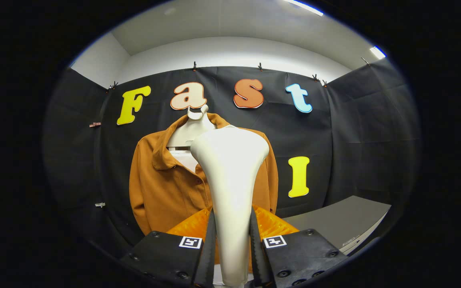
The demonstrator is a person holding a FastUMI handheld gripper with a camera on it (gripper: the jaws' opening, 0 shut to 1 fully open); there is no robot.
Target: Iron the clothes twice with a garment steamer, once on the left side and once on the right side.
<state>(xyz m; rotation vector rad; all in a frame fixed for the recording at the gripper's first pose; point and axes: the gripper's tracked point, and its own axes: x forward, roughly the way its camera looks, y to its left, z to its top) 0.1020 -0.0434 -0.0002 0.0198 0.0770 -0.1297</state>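
Ceiling strip lights (304,7) shine bright above the dark booth wall (354,132). The steamer (230,160) glares pale. Fisheye bends that wall's edges.

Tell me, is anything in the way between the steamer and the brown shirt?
Nothing visible is. The hand-held gripper is shut on the white garment steamer, whose head rises in front of the brown shirt hanging on the hanger. No object shows between them.

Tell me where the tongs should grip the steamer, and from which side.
On the narrow handle, as now: the tongs clamp the white steamer low on its slim neck, coming from behind and below. The wide head flares above, facing the orange shirt beyond.
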